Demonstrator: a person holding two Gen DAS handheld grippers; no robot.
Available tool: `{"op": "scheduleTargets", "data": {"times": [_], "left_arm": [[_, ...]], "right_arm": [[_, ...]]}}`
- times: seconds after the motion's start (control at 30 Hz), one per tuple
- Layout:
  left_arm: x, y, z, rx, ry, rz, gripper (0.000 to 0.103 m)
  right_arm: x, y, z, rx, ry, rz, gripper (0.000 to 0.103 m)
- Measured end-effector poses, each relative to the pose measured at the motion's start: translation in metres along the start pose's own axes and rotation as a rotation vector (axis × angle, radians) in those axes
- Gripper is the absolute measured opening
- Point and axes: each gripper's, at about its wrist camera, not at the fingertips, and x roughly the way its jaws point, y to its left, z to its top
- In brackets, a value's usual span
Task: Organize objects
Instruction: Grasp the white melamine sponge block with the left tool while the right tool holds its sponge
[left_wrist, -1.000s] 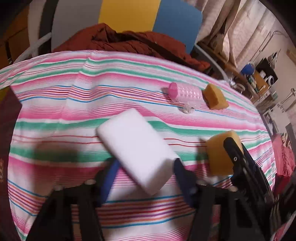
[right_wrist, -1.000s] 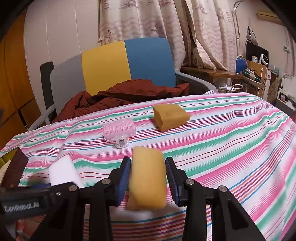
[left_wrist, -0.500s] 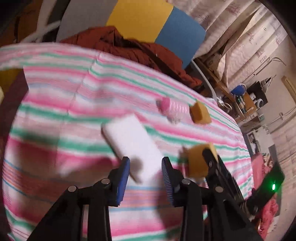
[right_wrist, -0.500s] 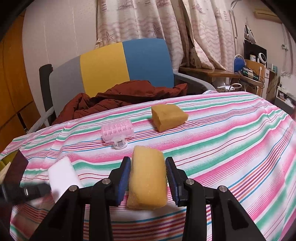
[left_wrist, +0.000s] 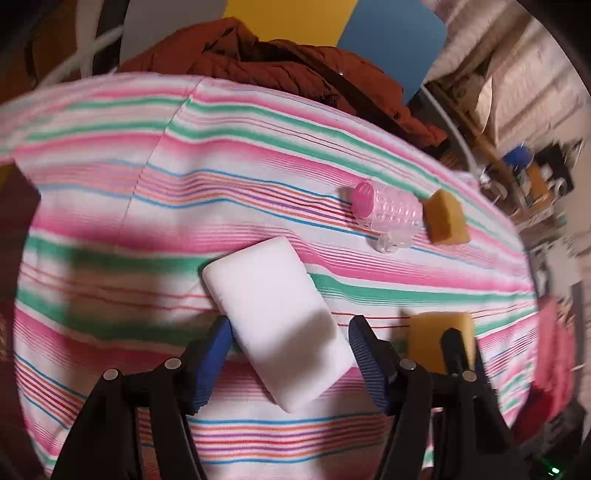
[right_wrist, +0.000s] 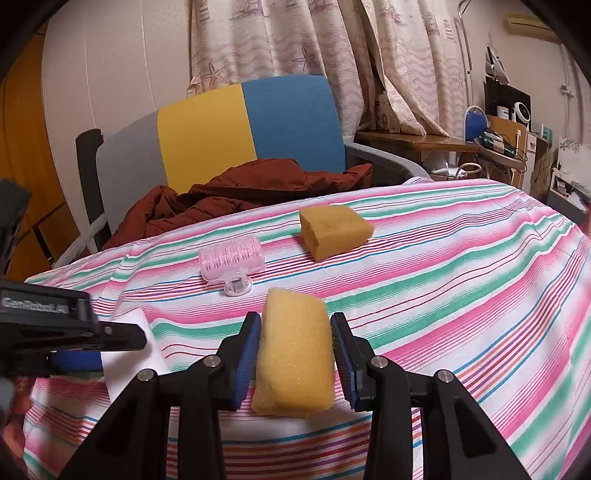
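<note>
Little looks sorted: the right gripper (right_wrist: 293, 350) pinches a yellow sponge (right_wrist: 293, 354), the left gripper (left_wrist: 288, 354), jaws just widened, straddles the white sponge (left_wrist: 273, 317); hair roller (left_wrist: 384, 214) and second sponge (left_wrist: 445, 218) lie loose on the worktop (left_wrist: 221, 184).

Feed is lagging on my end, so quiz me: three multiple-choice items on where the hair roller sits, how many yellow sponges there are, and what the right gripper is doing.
1. The pink hair roller lies:
A. beside the far yellow sponge on the striped cloth
B. on the chair
C. on top of the white sponge

2. Yellow sponges in view:
A. one
B. two
C. four

3. The right gripper is:
A. open over bare cloth
B. shut on the pink roller
C. shut on the near yellow sponge

Answers:
1 A: roller and far sponge lie next to each other on the cloth.
2 B: one lies on the cloth, one sits in the right gripper.
3 C: both blue pads press the near sponge's sides.
</note>
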Motion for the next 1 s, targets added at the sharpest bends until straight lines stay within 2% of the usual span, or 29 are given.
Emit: {"op": "scheduleTargets", "data": {"times": [0.07, 0.17, 0.27, 0.33, 0.43, 0.53, 0.6, 0.67, 0.87, 1.0], "left_arm": [[0.005, -0.007, 0.0, 0.05, 0.001, 0.045, 0.068], [0.013, -0.018, -0.006, 0.137, -0.031, 0.095, 0.08], [0.019, -0.034, -0.021, 0.302, -0.091, 0.184, 0.083], [0.015, -0.028, -0.028, 0.314, -0.15, 0.148, 0.082], [0.007, -0.009, -0.034, 0.268, -0.226, 0.036, 0.078], [0.002, -0.002, -0.046, 0.333, -0.282, 0.0, 0.075], [-0.004, 0.011, -0.048, 0.295, -0.305, -0.059, 0.072], [-0.012, 0.031, -0.051, 0.213, -0.332, -0.117, 0.072], [-0.029, 0.061, -0.072, 0.118, -0.411, -0.136, 0.072], [-0.035, 0.073, -0.089, 0.147, -0.417, -0.153, 0.072]], "right_arm": [[0.0, -0.001, 0.0, 0.004, -0.001, 0.0, 0.04], [0.001, -0.003, 0.0, 0.019, -0.003, -0.002, 0.039], [0.001, -0.005, 0.0, 0.028, -0.003, -0.001, 0.04], [0.001, -0.004, 0.0, 0.025, -0.002, -0.001, 0.04], [0.0, -0.003, 0.0, 0.019, -0.005, -0.004, 0.04], [0.0, -0.001, 0.0, 0.014, -0.003, -0.008, 0.04], [0.0, -0.001, 0.0, 0.01, -0.006, -0.012, 0.04], [-0.002, 0.0, -0.001, 0.005, -0.013, -0.018, 0.04], [-0.002, 0.005, -0.001, -0.025, -0.015, -0.038, 0.04], [-0.003, 0.011, -0.001, -0.058, -0.019, -0.055, 0.04]]}}
